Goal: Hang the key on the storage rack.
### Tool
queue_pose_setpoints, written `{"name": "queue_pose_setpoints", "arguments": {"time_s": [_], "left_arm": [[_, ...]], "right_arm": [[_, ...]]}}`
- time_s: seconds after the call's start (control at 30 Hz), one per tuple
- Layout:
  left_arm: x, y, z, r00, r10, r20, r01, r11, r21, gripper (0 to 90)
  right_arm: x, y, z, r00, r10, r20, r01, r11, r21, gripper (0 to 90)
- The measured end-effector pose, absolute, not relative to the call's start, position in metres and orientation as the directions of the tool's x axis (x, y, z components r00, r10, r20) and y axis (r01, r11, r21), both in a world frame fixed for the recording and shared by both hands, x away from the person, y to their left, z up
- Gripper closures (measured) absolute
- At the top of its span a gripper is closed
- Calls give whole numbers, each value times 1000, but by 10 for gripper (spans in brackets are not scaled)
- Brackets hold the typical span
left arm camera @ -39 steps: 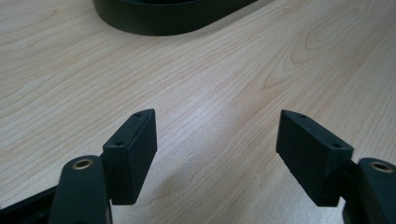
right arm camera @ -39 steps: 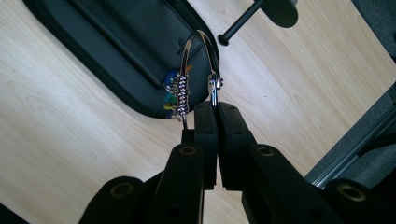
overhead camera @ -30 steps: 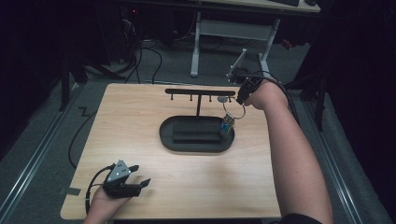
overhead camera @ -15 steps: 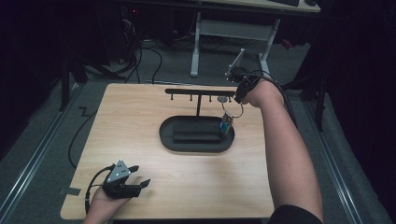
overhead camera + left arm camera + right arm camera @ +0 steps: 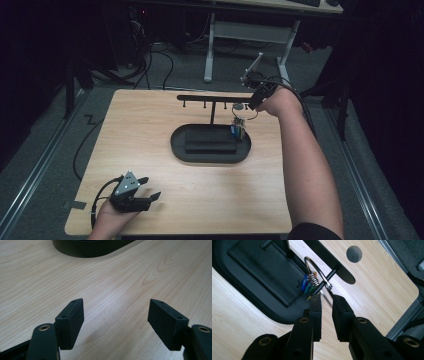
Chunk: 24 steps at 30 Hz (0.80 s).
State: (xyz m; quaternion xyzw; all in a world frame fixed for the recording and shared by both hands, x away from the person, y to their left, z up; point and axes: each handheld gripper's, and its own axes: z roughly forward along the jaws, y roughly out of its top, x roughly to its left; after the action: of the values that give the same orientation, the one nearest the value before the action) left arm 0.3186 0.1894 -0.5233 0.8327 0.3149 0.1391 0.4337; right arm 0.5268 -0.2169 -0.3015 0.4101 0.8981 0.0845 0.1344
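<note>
A black stand has an oval base [image 5: 210, 148] and a horizontal bar [image 5: 210, 98] with short pegs hanging under it. My right gripper [image 5: 251, 103] is at the bar's right end, shut on a metal key ring [image 5: 243, 114] from which several coloured tags [image 5: 238, 130] dangle. In the right gripper view the ring [image 5: 312, 263] circles a black peg [image 5: 328, 277], and the ring's wire runs between the nearly closed jaws of my right gripper [image 5: 327, 302]. My left gripper [image 5: 150, 189] rests open at the table's near left corner. In its own view the left gripper [image 5: 116, 312] holds nothing above bare wood.
A raised black block [image 5: 262, 265] sits inside the base. A grey round cap [image 5: 354, 253] lies in the tabletop near the bar's right end. The table's right edge [image 5: 412, 297] is close to the right gripper. A white desk frame [image 5: 210, 45] and cables stand beyond the table.
The right gripper has shifted slightly left with the key ring, closer to the bar's end peg. The left gripper has not moved.
</note>
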Motion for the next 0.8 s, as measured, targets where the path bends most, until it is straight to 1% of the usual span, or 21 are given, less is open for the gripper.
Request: {"name": "queue_pose_setpoints", "arguments": {"time_s": [0.1,0.2,0.23,0.3,0.37,0.43,0.5,0.57,0.6,0.63,0.67,0.77,0.8], "left_arm": [[319,189,-523,764,644,-40,402,-427,810,298],[319,188,-523,766,642,-34,399,-432,809,298],[319,188,-523,766,642,-34,399,-432,809,298],[319,187,-522,768,640,-30,396,-439,807,298],[319,186,-522,767,641,-22,397,-448,801,298],[319,187,-522,766,643,-20,398,-450,799,297],[320,187,-522,763,646,-23,398,-441,804,298],[320,187,-521,763,646,-22,396,-440,806,297],[321,186,-522,766,643,-18,392,-445,805,297],[321,186,-522,766,643,-18,392,-445,805,297],[322,183,-522,770,638,-17,392,-452,801,297],[323,181,-523,773,634,-11,386,-457,801,297],[323,179,-523,777,630,-8,384,-463,799,296]], "right_arm": [[520,-218,-300,-626,757,-188,708,652,271,711],[510,-220,-298,-605,777,-173,716,626,308,666],[510,-220,-298,-605,777,-173,716,626,308,666],[501,-225,-300,-597,782,-177,712,619,331,618],[494,-228,-302,-581,796,-169,717,599,356,619],[492,-230,-304,-587,791,-172,707,605,366,618],[483,-233,-309,-559,811,-171,716,577,394,597],[481,-235,-311,-559,812,-170,713,575,401,596],[475,-239,-316,-553,818,-159,711,563,421,574],[475,-239,-316,-553,818,-159,711,563,421,574],[471,-242,-322,-530,834,-155,720,539,437,549],[466,-245,-326,-520,842,-146,724,525,449,532],[461,-250,-332,-508,851,-133,724,506,469,503]]}}
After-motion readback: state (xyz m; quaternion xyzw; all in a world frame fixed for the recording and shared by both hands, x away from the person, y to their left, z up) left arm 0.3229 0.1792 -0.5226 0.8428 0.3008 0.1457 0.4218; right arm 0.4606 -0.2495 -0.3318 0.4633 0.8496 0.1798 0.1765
